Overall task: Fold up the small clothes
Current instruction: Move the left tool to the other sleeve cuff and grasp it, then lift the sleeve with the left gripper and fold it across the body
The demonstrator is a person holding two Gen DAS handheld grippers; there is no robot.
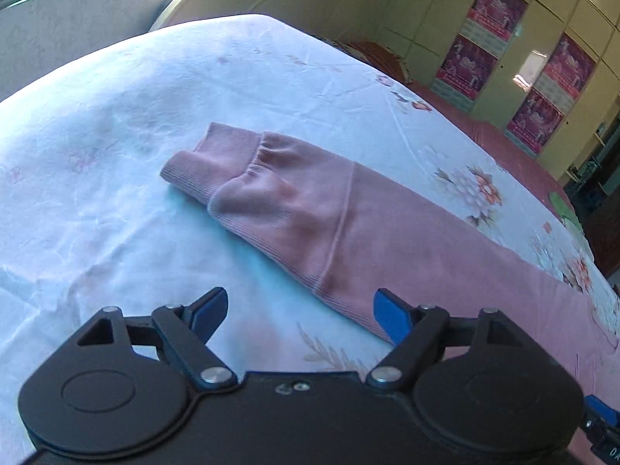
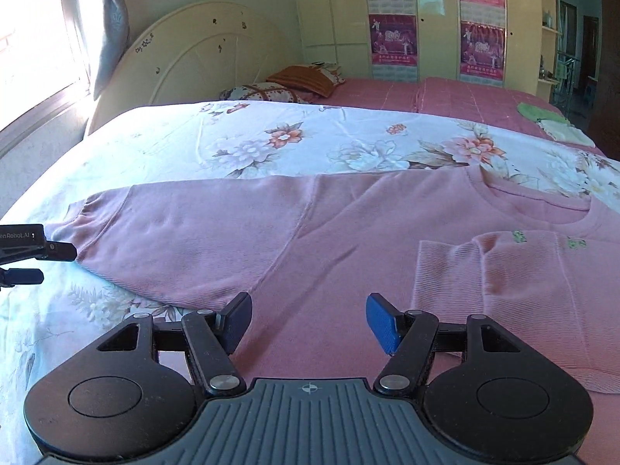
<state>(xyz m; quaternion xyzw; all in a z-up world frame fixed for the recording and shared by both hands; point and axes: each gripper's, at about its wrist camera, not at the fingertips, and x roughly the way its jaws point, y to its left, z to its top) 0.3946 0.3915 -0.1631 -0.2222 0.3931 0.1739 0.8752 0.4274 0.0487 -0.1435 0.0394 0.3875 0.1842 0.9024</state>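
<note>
A small pink sweatshirt (image 2: 317,240) lies flat on a white floral bedsheet (image 2: 271,139). One sleeve (image 2: 174,232) stretches out to the left; its ribbed cuff (image 1: 209,166) shows in the left wrist view. The other sleeve (image 2: 503,271) is folded over the body on the right. My left gripper (image 1: 300,312) is open and empty, just above the sheet beside the outstretched sleeve's (image 1: 348,240) lower edge. My right gripper (image 2: 308,319) is open and empty over the sweatshirt body near the armpit. The left gripper's fingers (image 2: 58,251) show at the right wrist view's left edge, by the cuff.
The bed has a cream headboard (image 2: 201,58) and pillows (image 2: 294,83) at the far end. A pink bedspread (image 2: 465,97) lies beyond the sheet, with green and white cloths (image 2: 550,120) on it. Yellow wardrobes with posters (image 2: 434,19) stand behind. A window (image 2: 35,58) is on the left.
</note>
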